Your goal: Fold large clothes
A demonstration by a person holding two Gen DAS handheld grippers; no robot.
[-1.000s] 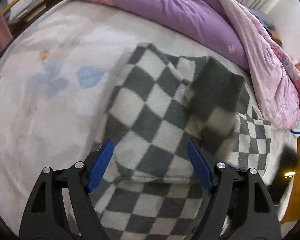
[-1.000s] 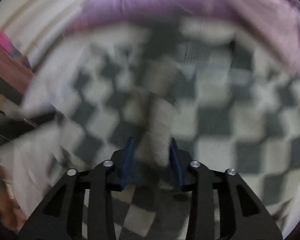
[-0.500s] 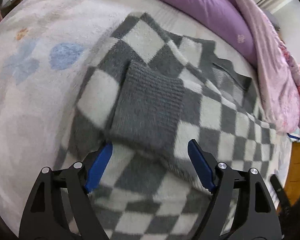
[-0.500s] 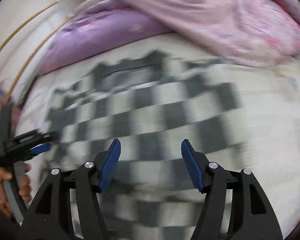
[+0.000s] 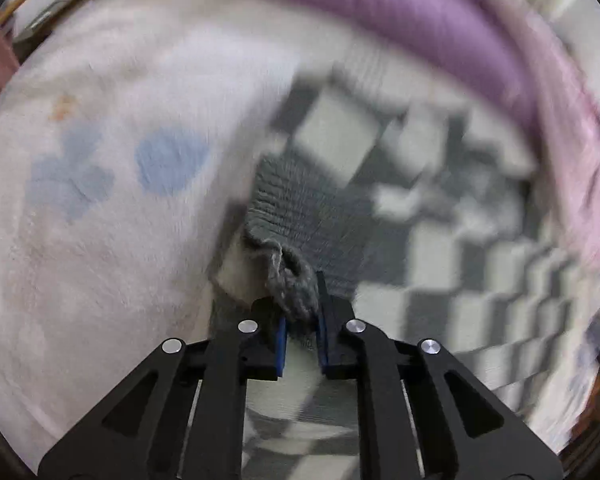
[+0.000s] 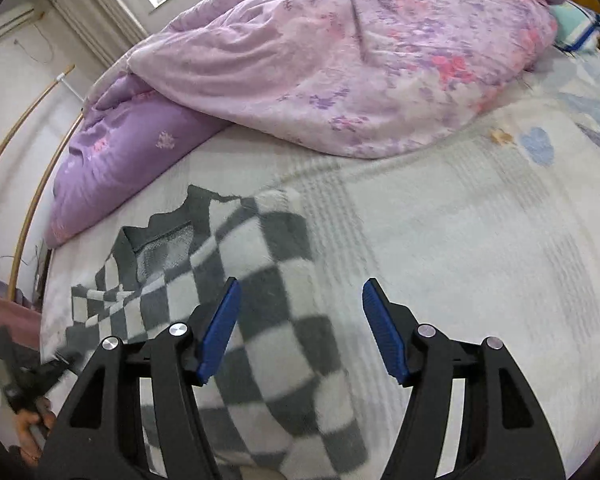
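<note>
Grey ribbed cuff (image 5: 300,220) of checkered sweater (image 6: 260,312) pinched as left gripper (image 5: 302,336) closes; surroundings motion-blurred. Right gripper (image 6: 300,332) released, empty; sweater's lower part cut off.

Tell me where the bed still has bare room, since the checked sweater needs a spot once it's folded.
Free: the pale sheet between the checked sweater and the pink floral quilt, out to the blue prints. Crowded: the quilt and purple duvet fill the far side; the sweater covers the near left.
</note>
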